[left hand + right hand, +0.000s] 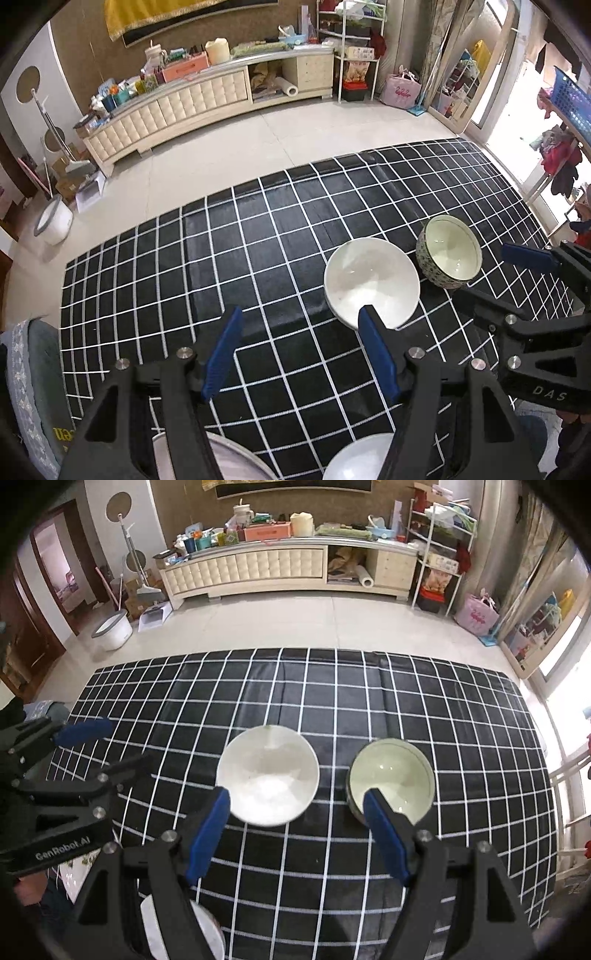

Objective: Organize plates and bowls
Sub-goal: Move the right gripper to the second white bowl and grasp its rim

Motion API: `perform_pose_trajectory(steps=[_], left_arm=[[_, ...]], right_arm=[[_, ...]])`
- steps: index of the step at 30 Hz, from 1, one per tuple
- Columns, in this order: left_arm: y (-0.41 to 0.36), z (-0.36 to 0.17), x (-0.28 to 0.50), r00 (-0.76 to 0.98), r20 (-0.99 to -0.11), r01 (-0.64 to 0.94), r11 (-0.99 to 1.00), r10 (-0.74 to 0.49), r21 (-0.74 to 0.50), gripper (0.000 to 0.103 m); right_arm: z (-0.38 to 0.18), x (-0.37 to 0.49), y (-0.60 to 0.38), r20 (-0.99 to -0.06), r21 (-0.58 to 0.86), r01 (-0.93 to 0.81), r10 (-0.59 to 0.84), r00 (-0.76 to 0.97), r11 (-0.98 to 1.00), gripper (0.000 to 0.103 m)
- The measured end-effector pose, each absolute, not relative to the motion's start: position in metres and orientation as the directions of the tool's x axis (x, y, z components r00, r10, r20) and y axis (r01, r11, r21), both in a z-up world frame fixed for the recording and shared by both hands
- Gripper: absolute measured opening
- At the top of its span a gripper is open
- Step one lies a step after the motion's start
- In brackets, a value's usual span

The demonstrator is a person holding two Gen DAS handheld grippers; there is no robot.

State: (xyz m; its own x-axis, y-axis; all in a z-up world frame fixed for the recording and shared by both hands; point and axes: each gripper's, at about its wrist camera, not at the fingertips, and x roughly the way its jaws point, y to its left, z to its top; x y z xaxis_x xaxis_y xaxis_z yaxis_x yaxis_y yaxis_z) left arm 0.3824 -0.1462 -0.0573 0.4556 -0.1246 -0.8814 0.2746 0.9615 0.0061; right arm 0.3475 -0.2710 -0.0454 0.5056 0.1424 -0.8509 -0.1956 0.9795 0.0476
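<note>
Bowls and plates sit on a black cloth with a white grid (332,686) spread over the table: a plain white bowl (267,775) near the middle, and just to its right, close beside it with a narrow strip of cloth between, a smaller bowl with a pale green inside and a speckled dark outer wall (391,775). Both stand upright and look empty. From the right wrist view the right gripper (297,805) hangs above the cloth, its blue pads spread wide, one showing in front of the white bowl's near rim and the other in front of the green bowl's; nothing lies between them. The left gripper (299,325) is likewise open and empty, off to the left of the white bowl. Two white plates (354,458) lie at the near edge beneath the grippers, partly hidden.
</note>
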Motion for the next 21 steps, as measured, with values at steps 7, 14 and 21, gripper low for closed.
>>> perform_pose_trajectory(steps=[7,14,21], left_arm=[[-0.155,-0.081,0.401,0.435,-0.885,0.337,0.941,-0.168,-0.013,0.063],[-0.167,-0.110,0.412,0.405,-0.898,0.381,0.924,-0.173,-0.006,0.051],[-0.171,-0.135,0.427,0.358,-0.919,0.400,0.916,-0.165,-0.009,0.047]], right_arm=[[-0.067,0.364,-0.268,-0.865,0.035,-0.228,0.144,0.481,0.973,0.068],[-0.094,0.377,-0.269,-0.890,0.015,-0.248,0.126,0.438,0.969,0.058],[-0.115,0.387,-0.269,-0.913,0.014,-0.237,0.110,0.394,0.971,0.046]])
